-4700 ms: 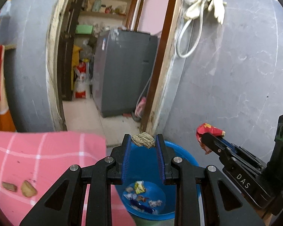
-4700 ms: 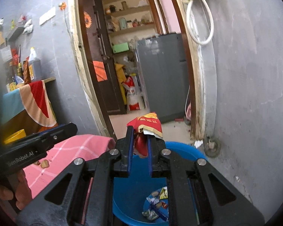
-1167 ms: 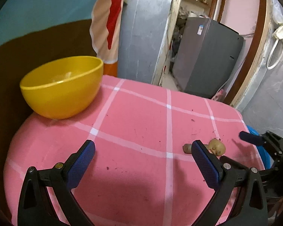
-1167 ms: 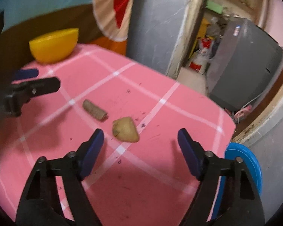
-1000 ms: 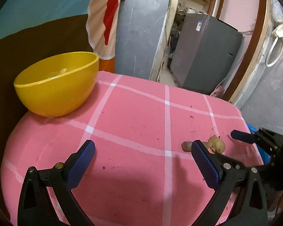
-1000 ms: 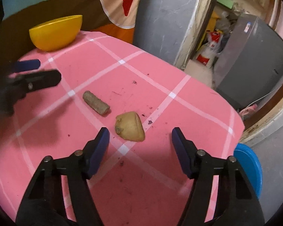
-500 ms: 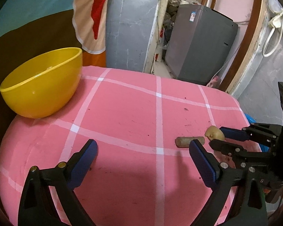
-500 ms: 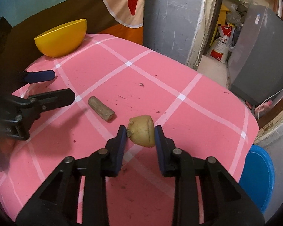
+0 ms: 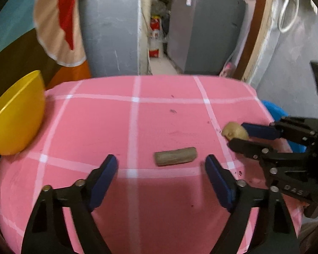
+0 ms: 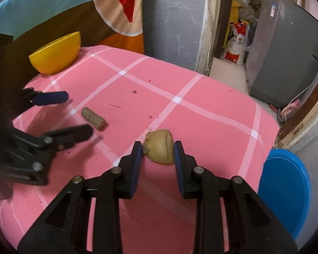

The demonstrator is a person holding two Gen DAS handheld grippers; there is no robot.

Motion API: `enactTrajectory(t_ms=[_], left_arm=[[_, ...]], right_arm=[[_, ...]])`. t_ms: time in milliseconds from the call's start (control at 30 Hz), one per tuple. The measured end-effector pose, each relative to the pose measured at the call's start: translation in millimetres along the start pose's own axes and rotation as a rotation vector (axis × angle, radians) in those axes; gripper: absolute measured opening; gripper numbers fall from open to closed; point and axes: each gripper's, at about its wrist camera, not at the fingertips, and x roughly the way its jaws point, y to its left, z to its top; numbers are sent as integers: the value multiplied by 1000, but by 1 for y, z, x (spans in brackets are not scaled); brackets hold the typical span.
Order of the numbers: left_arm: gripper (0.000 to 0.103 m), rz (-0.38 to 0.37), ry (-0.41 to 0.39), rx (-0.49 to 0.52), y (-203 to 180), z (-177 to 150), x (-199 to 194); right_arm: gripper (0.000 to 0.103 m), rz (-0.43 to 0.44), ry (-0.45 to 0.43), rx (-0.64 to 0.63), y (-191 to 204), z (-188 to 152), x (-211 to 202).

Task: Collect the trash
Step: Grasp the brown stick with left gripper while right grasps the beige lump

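A brown cylindrical scrap (image 9: 175, 156) lies on the pink checked tablecloth (image 9: 95, 122). My left gripper (image 9: 162, 167) straddles it from the near side; its jaws are closing, and the pads stand well clear of the scrap. In the right wrist view the same scrap (image 10: 93, 118) lies between the left gripper's fingers (image 10: 53, 97). My right gripper (image 10: 158, 150) is shut on a tan lumpy piece, like a potato chunk (image 10: 160, 147). That chunk (image 9: 235, 130) shows at the right in the left wrist view.
A yellow bowl (image 9: 14, 116) stands at the table's left edge. A blue bin (image 10: 284, 192) sits on the floor past the table's right edge. Behind are a grey wall, a doorway and a grey appliance (image 9: 203, 31). A striped cloth (image 9: 59, 23) hangs at the back left.
My right gripper has shut on the tan chunk. My left gripper has moved right until the brown scrap lies between its fingers, and its jaws have narrowed.
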Motion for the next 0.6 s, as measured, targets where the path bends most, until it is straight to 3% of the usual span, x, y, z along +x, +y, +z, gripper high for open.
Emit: enactTrajectory(t_ms=[233,433,600], left_arm=[[63,29,15,-9,-7,8,9],[37,43,3,10,-16,9,7],[37,52,-6,2,-24,5,4]], right_arm=[[40,-7,-22,24,-7,-6,-6],[40,-15,-50,45,-11,-15,-12],[40,-22,-86,67,-11,-23,-20]])
